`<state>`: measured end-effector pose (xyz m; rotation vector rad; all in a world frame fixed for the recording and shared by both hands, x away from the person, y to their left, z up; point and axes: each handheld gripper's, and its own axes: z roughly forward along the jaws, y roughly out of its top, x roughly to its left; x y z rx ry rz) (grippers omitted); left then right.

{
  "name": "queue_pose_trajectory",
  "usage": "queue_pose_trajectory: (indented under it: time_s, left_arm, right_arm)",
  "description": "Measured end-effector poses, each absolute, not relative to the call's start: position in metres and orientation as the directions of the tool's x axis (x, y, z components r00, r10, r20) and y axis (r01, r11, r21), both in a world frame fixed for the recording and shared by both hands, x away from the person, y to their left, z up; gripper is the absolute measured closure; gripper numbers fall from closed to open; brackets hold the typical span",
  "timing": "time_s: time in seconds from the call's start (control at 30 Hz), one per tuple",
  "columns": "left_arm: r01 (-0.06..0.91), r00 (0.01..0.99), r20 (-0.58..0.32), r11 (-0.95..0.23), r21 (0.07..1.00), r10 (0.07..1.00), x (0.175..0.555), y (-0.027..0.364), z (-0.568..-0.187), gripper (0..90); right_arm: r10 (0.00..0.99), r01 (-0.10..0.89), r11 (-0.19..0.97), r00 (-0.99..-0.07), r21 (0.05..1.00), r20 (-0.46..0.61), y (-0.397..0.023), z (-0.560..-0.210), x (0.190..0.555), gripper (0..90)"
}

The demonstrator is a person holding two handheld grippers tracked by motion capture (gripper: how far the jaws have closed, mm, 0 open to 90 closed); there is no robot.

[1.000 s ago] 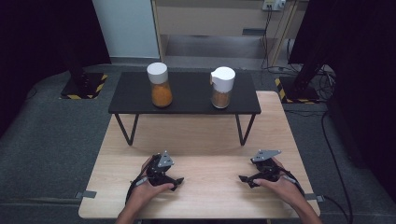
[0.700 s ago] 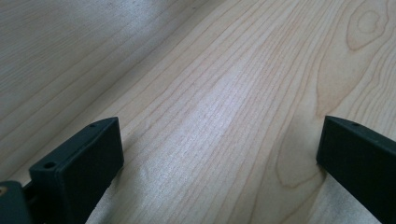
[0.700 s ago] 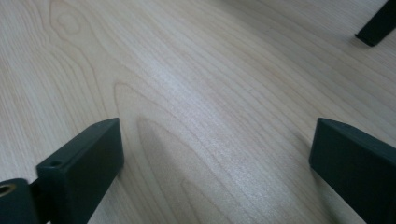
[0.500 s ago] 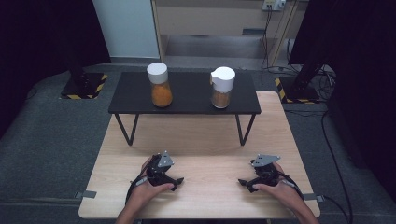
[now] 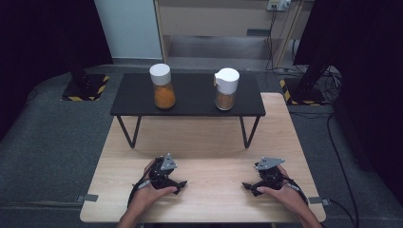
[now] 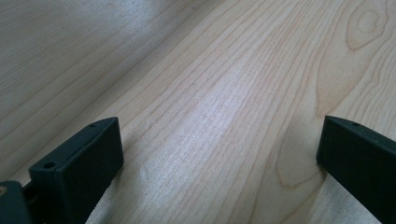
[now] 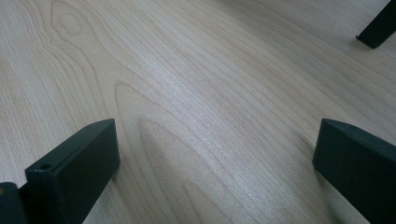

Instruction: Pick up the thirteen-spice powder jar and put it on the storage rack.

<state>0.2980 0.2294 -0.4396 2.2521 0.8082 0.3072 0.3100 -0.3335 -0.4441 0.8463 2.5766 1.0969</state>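
Observation:
Two clear jars stand on a low black stand [image 5: 192,97]: one with orange contents and a white cap [image 5: 164,88] at its left, one with brownish contents and a white spouted cap [image 5: 225,90] at its right. My left gripper [image 5: 179,186] rests low over the wooden table [image 5: 204,142] near the front edge. It is open, and bare wood shows between its black jaws [image 6: 219,135]. My right gripper [image 5: 249,188] lies opposite, at the front right. Its jaws have just been opening and stand wide with nothing between them [image 7: 217,135].
The black stand spans the table's far half, and one of its legs [image 7: 378,25] shows in the right gripper view. Grey carpet surrounds the table. Dark stands with yellow-black striped bases [image 5: 85,88] and cables [image 5: 332,142] lie beyond it.
My right gripper has edged slightly toward the table's near edge. The left gripper and both jars have stayed where they were.

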Motion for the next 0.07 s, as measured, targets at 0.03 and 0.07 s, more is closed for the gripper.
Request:
queue_pose_trajectory:
  time_s: [0.03, 0.07]
  left_arm:
    - [0.461, 0.776, -0.016, -0.55, 0.697, 0.631, 0.298, 0.2294, -0.4397, 0.0]
    - [0.461, 0.776, -0.016, -0.55, 0.696, 0.631, 0.298, 0.2294, -0.4396, 0.0]
  right_arm:
    - [0.584, 0.423, 0.557, -0.811, 0.715, 0.025, -0.3334, -0.4442, 0.31, 1.2]
    - [0.584, 0.423, 0.557, -0.811, 0.715, 0.025, -0.3334, -0.4442, 0.31, 1.2]
